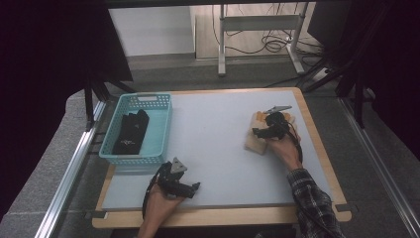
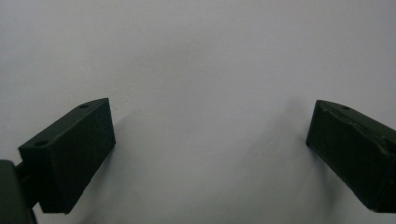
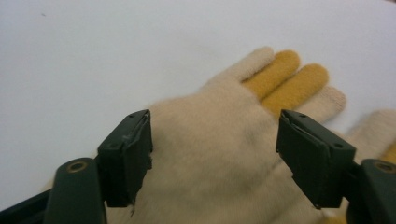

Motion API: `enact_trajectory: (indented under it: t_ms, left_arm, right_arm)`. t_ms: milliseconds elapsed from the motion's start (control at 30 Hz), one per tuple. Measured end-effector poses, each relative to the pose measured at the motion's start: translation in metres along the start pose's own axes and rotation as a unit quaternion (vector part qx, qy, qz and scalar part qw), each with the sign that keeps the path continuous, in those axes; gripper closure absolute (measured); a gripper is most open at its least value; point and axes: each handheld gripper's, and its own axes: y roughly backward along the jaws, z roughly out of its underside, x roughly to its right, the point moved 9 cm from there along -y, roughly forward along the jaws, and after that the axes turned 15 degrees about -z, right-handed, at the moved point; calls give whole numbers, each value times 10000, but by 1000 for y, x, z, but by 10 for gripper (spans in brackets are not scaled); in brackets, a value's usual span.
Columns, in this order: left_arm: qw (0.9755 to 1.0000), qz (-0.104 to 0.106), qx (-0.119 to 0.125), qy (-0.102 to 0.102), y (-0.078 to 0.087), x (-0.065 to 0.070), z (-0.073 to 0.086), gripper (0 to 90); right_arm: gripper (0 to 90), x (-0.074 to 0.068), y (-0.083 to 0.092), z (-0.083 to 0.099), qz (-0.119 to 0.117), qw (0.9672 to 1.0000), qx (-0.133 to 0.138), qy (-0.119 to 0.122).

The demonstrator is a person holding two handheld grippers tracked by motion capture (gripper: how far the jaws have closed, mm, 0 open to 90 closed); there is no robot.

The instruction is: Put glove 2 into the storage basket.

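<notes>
- Right gripper (image 3: 212,158): jaws apart, one on either side of the palm of a beige knit glove (image 3: 210,154); nothing clamped. In the right gripper view the jaws straddle the glove's width, and whether the pads touch the fabric cannot be told.
- Glove position: right half of the white table (image 1: 213,148), toward the far right corner, directly under the right gripper (image 1: 267,130) in the high view.
- Glove axis: long axis runs from cuff to fingertips, away from the gripper; fingers point toward the far right. The jaws' closing line crosses this axis.
- Yellow fingers (image 3: 285,74) show from under the beige ones, so probably a second glove lies stacked below. A further beige fingertip shows at the right edge; which glove it belongs to is unclear.
- Left gripper (image 1: 181,186): near left of the table, well apart from the glove; jaws wide apart over bare table, holding nothing.
- Nearer hand: right, clearly.
- Blue basket (image 1: 161,134): far left of the table, a black cloth item (image 1: 131,131) inside; likely destination, judgement only.
</notes>
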Motion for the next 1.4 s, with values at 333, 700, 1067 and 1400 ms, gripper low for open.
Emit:
enact_trajectory:
  t_ms: [333,700,1067,1400]
  left_arm:
    - [10000,-1,1,1,0,0,0,14]
    - [10000,0,0,3,0,0,0,14]
    - [10000,-2,-1,1,0,0,0,15]
    - [10000,-8,1,-14,0,0,0,15]
  right_arm:
    - [308,-6,-26,3,-78,9982,-464,383]
    - [541,-14,-19,4,-299,9985,-441,129]
    - [534,-67,21,-18,-804,9954,82,515]
    - [518,-153,32,-2,-1432,9856,37,902]
